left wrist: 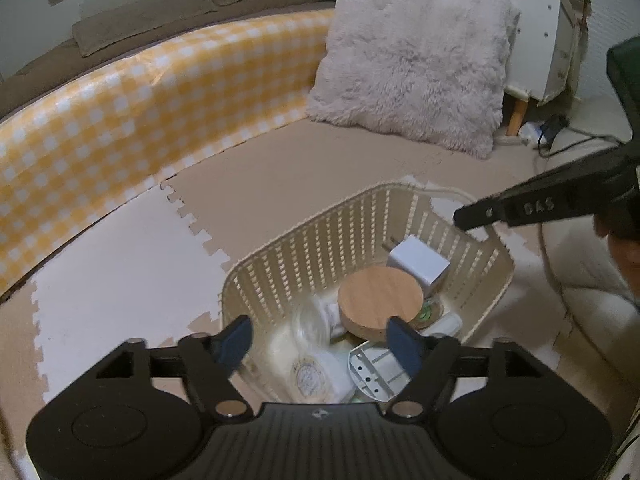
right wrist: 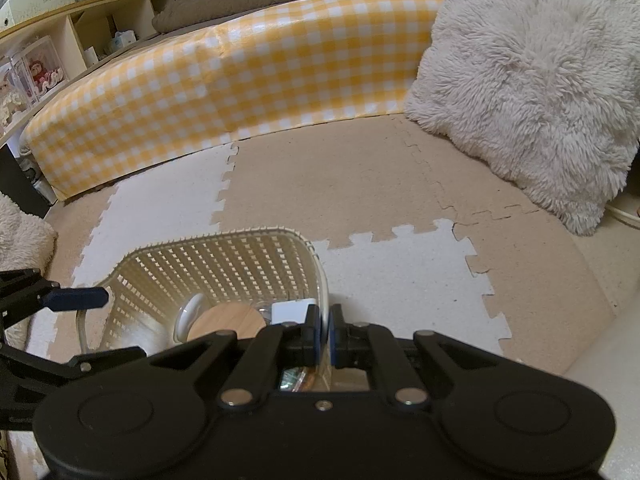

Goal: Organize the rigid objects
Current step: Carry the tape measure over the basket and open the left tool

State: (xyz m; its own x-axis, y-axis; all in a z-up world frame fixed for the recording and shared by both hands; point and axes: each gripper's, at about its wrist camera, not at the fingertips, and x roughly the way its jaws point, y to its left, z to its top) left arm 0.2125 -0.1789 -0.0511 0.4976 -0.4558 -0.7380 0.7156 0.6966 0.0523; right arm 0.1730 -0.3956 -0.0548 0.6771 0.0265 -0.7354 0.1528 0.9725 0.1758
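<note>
The cream basket (left wrist: 280,264) sat on the foam floor mat (left wrist: 120,264), and it served as the landmark. Inside it lay a round wooden disc (left wrist: 380,306), a white charger cube (left wrist: 418,266) just behind the disc, a white plastic bracket (left wrist: 372,372) at the near wall, and some clear wrapped items I could not identify. The left gripper (left wrist: 324,344) hung over the basket's near end with its jaws spread and nothing between them. The right gripper (right wrist: 326,334) was clamped on the basket's rim (right wrist: 325,300), apparently steadying it. No loose objects showed on the mat around the basket, so the sorting looked largely done.
</note>
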